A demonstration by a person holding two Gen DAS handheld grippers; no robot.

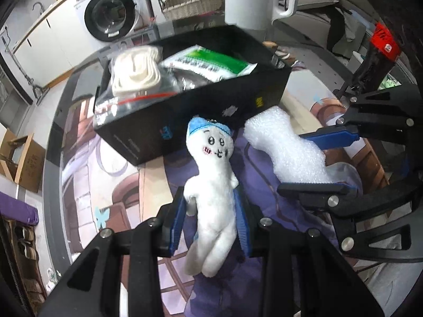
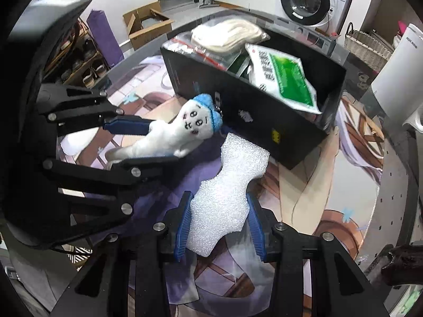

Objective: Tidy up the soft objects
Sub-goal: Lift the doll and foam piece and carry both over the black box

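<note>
Left wrist view: my left claw (image 1: 210,222) clamps the plush doll (image 1: 211,195); its feet at 6 o'clock hide the surface (image 1: 127,185).

Right wrist view: my right claw (image 2: 218,227) grips the foam piece (image 2: 224,198), black box (image 2: 253,121) at 12 o'clock, contents partly hidden.

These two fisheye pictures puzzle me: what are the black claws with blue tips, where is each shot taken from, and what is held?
They are hand-held two-finger grippers, one per hand, each with a camera looking along its fingers. In the left wrist view, the left gripper is shut on a white plush doll with a blue cap. In the right wrist view, the right gripper is shut on a white foam piece. Both sit above a printed mat, beside a black box already holding a green packet and a bagged cream item.
</note>
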